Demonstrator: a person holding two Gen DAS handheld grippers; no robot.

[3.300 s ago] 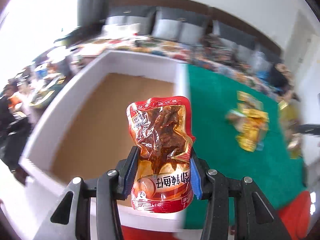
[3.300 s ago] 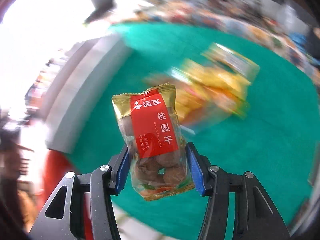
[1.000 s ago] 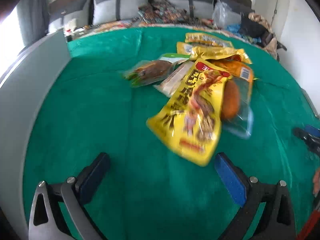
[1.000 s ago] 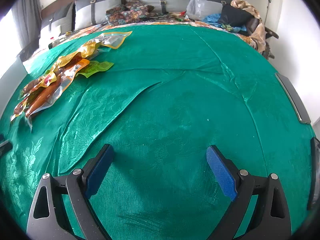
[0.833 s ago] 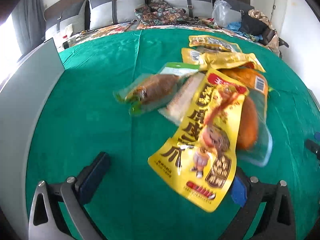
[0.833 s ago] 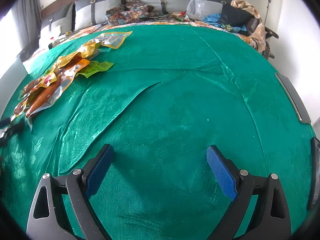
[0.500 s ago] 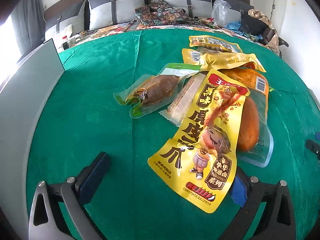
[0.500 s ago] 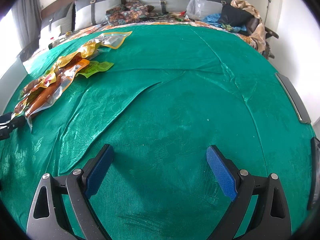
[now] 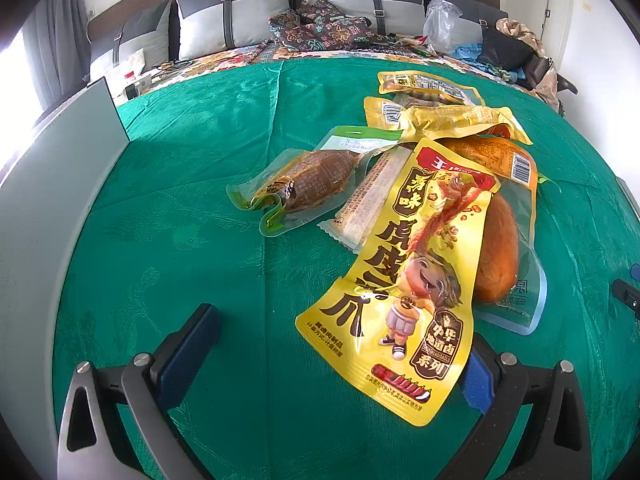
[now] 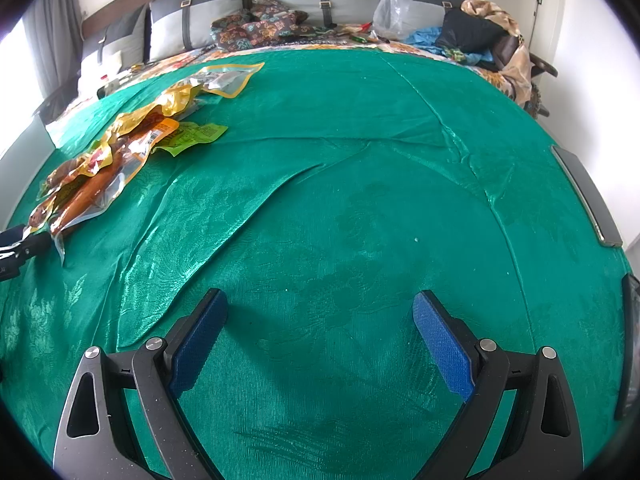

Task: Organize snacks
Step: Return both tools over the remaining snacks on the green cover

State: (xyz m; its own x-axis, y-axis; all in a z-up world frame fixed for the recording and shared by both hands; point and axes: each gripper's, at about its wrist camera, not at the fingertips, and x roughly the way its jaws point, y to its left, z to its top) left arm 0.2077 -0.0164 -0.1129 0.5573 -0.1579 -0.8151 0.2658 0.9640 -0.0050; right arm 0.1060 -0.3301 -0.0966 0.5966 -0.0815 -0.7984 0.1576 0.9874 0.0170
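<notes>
My left gripper (image 9: 336, 360) fingers spread, yellow 虎皮凤爪 pouch (image 9: 404, 280) covering the right finger; right gripper (image 10: 320, 344) fingers apart, empty.

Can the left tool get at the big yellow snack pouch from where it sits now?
Probably yes. The left tool is open, and the yellow snack pouch lies on top of the pile with its near end over the right finger. Nothing covers the pouch; only the green cloth is around that end.
</notes>
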